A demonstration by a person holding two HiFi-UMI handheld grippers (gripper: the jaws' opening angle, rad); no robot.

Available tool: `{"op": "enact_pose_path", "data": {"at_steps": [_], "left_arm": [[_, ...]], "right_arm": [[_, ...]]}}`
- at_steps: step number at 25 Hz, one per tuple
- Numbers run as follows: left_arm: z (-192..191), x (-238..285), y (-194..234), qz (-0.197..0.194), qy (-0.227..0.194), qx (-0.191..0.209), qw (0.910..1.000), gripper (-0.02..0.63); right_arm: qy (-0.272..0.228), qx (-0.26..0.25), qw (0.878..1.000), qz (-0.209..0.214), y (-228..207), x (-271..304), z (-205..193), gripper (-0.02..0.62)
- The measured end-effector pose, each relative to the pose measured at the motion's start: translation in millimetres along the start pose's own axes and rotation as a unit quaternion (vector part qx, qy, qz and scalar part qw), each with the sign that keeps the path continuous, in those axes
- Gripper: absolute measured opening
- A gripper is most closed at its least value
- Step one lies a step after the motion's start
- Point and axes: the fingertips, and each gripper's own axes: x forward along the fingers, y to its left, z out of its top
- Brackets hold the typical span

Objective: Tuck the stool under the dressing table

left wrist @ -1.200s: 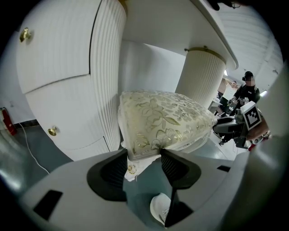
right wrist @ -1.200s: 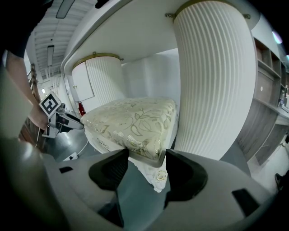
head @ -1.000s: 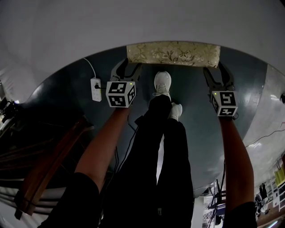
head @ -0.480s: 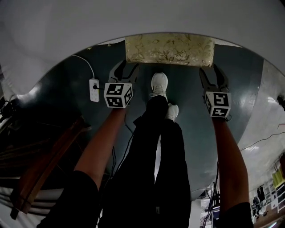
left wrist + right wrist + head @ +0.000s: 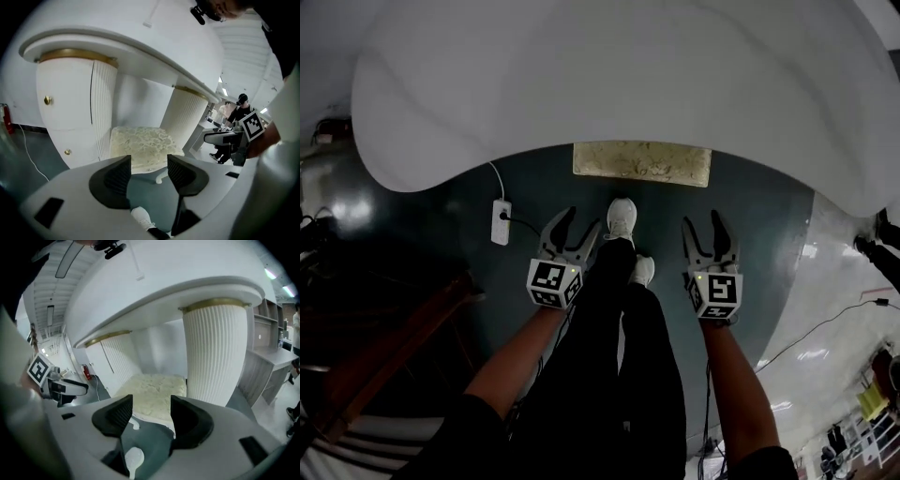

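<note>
The stool (image 5: 642,163), with a cream patterned cushion, stands mostly under the white dressing table (image 5: 609,84); only its front strip shows from above. In the left gripper view the stool (image 5: 140,145) sits between the table's two ribbed pedestals, as does the stool (image 5: 157,392) in the right gripper view. My left gripper (image 5: 572,227) is open and empty, a short way back from the stool's left front. My right gripper (image 5: 711,228) is open and empty too, back from the right front corner. Neither touches the stool.
A white power strip (image 5: 501,222) with a cord lies on the dark floor to the left. The person's legs and white shoes (image 5: 622,218) stand between the grippers. A dark wooden piece (image 5: 384,352) sits at the lower left. Other people stand beyond (image 5: 241,110).
The stool has gone further under the table. Both grippers have let go of its front and drawn back toward the person, and the head view has pulled back.
</note>
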Motion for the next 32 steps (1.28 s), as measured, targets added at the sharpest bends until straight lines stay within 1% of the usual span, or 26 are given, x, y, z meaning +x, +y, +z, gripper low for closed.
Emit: {"op": "enact_pose_path", "data": {"at_steps": [3,6,10,13,16,18,21,24,26,29,32], "left_arm": [[51.9,-27.1,-30.6,-0.009,-0.030,-0.003,0.9995,0.236],[112.1,-57.6,-55.1,-0.027,-0.059,-0.010,0.9978,0.236],[198.0,-95.5,-75.3,-0.039,-0.107,-0.009,0.9935,0.236],[255.2,-122.6,-85.6,-0.047,-0.141,-0.024,0.9886,0.236],[303.5,-149.9,-92.1,-0.055,-0.160,-0.016,0.9855,0.236],[330.3,-169.2,-92.4,-0.054,-0.167,-0.013,0.9844,0.236],[376.6,-199.6,-92.7,-0.034,-0.183,-0.022,0.9823,0.236],[424.4,-222.3,-94.5,-0.038,-0.218,-0.028,0.9747,0.236],[447.0,-234.5,-99.9,-0.043,-0.232,-0.009,0.9717,0.236],[459.1,-248.9,-118.4,-0.059,-0.221,0.023,0.9731,0.235],[473.3,-255.1,-137.0,-0.066,-0.228,0.040,0.9706,0.235]], "right_arm": [[-0.017,0.005,1.000,0.004,25.2,-34.0,48.7,0.253],[-0.031,0.011,0.999,0.006,51.0,-72.9,105.3,0.253],[-0.057,-0.012,0.998,0.014,77.0,-106.7,180.3,0.253],[-0.074,0.000,0.997,-0.001,85.8,-125.0,240.1,0.253],[-0.100,0.024,0.995,-0.018,94.0,-144.4,298.4,0.253],[-0.119,0.032,0.992,-0.022,100.8,-156.3,331.1,0.253],[-0.139,0.028,0.990,-0.016,107.5,-175.1,376.6,0.253],[-0.164,0.007,0.986,-0.009,115.5,-188.3,418.7,0.253],[-0.182,-0.008,0.983,-0.010,120.6,-196.0,443.1,0.253],[-0.203,-0.016,0.979,-0.017,126.6,-214.0,471.9,0.253],[-0.216,-0.027,0.976,-0.013,123.4,-223.0,495.4,0.253]]}}
